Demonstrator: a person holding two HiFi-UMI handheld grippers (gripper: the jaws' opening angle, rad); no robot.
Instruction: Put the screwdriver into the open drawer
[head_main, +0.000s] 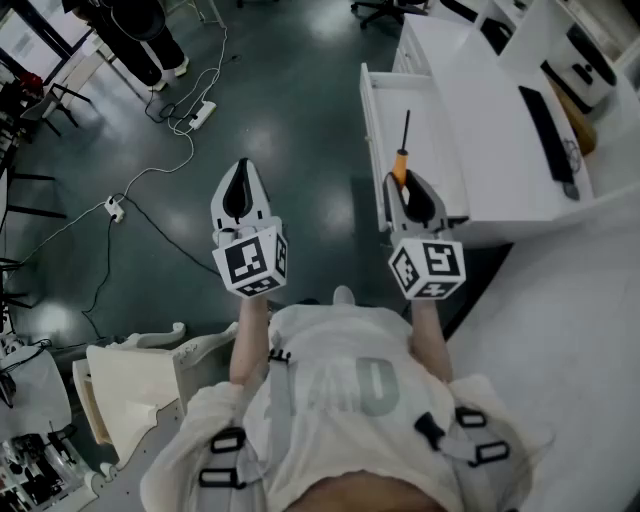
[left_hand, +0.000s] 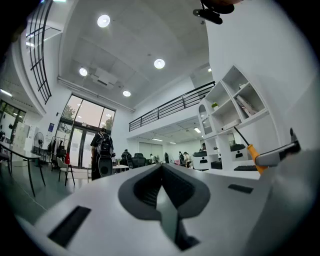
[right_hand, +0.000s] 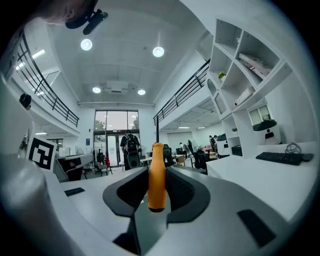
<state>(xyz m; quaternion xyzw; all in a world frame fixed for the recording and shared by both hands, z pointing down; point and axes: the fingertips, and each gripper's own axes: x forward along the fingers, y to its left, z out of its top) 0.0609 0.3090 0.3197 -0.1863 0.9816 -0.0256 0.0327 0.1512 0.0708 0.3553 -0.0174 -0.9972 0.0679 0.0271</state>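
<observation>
The screwdriver (head_main: 400, 163) has an orange handle and a thin dark shaft that points away from me over the open white drawer (head_main: 369, 110). My right gripper (head_main: 403, 183) is shut on the handle, level, at the drawer's near end. In the right gripper view the orange handle (right_hand: 156, 175) stands upright between the pads of the right gripper (right_hand: 156, 186). My left gripper (head_main: 240, 170) hangs over the dark floor, left of the drawer, shut and empty. From the left gripper (left_hand: 161, 172) view the screwdriver (left_hand: 252, 150) shows at the right.
The drawer juts from a white desk (head_main: 480, 90) with a black keyboard (head_main: 546, 130) and shelves behind it. Cables and a power strip (head_main: 201, 113) lie on the floor. A cream chair (head_main: 130, 385) is at my left. A person (head_main: 150, 30) stands far off.
</observation>
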